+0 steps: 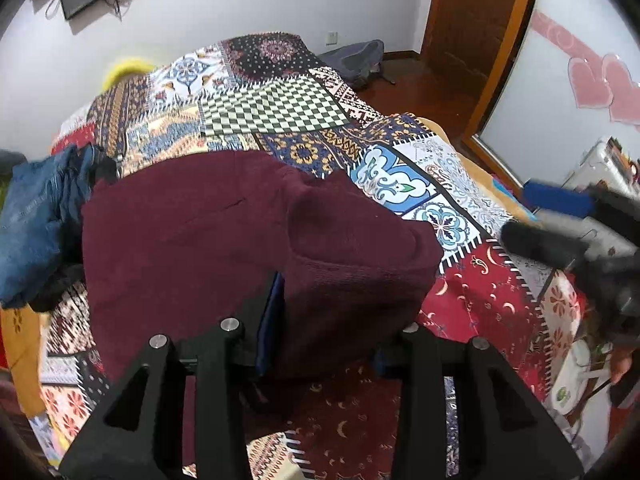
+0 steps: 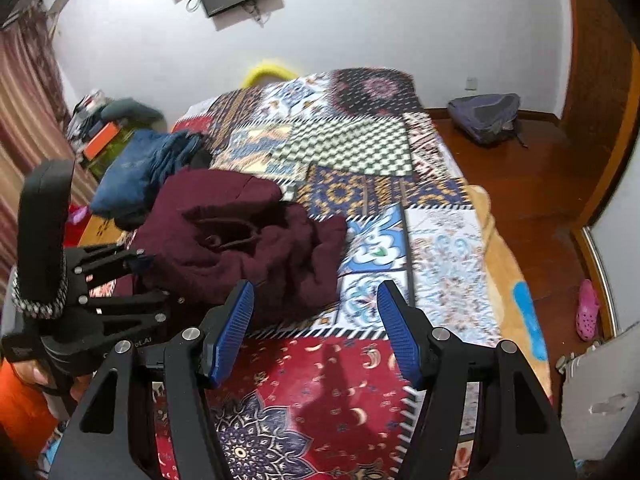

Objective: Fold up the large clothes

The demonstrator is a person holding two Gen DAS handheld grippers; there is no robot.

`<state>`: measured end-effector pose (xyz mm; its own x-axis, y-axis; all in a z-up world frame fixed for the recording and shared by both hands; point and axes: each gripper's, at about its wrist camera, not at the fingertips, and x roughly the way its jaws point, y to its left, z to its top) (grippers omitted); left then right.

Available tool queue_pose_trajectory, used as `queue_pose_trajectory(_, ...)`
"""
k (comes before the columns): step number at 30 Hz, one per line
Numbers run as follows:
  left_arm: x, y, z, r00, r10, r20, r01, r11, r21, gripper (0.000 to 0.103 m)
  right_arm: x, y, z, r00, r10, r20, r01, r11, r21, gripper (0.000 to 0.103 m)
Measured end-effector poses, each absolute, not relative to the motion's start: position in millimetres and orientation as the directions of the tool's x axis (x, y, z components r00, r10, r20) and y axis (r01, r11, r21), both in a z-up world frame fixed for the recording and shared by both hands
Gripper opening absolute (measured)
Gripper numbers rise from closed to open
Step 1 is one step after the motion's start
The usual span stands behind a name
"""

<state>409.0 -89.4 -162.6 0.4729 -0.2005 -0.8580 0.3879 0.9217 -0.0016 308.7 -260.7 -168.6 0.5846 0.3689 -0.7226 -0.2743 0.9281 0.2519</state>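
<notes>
Left wrist view. Nearest my lens are the black fingers of the left gripper (image 1: 336,308), pointing steeply down at the bed. A thick fold of the maroon sweater (image 1: 192,240) fills the gap between its jaws. The blue pad (image 1: 270,320) on the left finger lies against the cloth. The opposite pad is almost wholly hidden behind the fold, so I cannot tell whether the claw is pinching the cloth or merely straddling it.

Reading left to right: a bundle of blue jeans (image 1: 36,216) sits at the left edge of the bed, touching the sweater's far left corner. The sweater lies centrally on the patchwork bedspread (image 1: 280,112), heaped and doubled over rather than flat, with its near fold inside the left claw. At the far right the right gripper (image 2: 316,308) shows only as a blur, well apart from the garment.

Right wrist view. The left gripper stands at the left edge, its fingertips at the near edge of the sweater. The right gripper's jaws stand wide apart with nothing between the ribbed blue pads. It hangs over the red crescent-patterned panel of the bedspread, just beside the sweater's near right corner and not touching it. Further right, a grey backpack (image 2: 484,116) rests on the wooden floor by the wall, and a pink slipper (image 2: 588,312) lies near the right edge.
</notes>
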Motion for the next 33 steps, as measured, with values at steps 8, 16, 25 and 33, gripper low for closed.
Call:
queue_pose_trajectory(8, 411, -78, -159, 0.446, -0.239, -0.862, 0.389, 0.92, -0.054, 0.04, 334, -247, -200, 0.508, 0.385, -0.771, -0.262, 0.921, 0.288, 0.061)
queue_pose_trajectory(16, 401, -59, -142, 0.421, -0.345, -0.839, 0.391, 0.904, -0.175, 0.059, 349, -255, -210, 0.495, 0.385, -0.779, -0.194, 0.923, 0.333, 0.061)
queue_pose_trajectory(25, 382, -13, -111, 0.555, -0.278, -0.784, 0.29, 0.948, -0.13, 0.074, 331, -259, -194, 0.527, 0.359, -0.771, -0.222, 0.933, 0.282, 0.061)
queue_pose_trajectory(33, 386, 34, -111, 0.611, -0.196, -0.767, 0.174, 0.978, -0.112, 0.076, 319, -236, -150, 0.597, 0.401, -0.695, -0.306, 0.915, 0.265, 0.061)
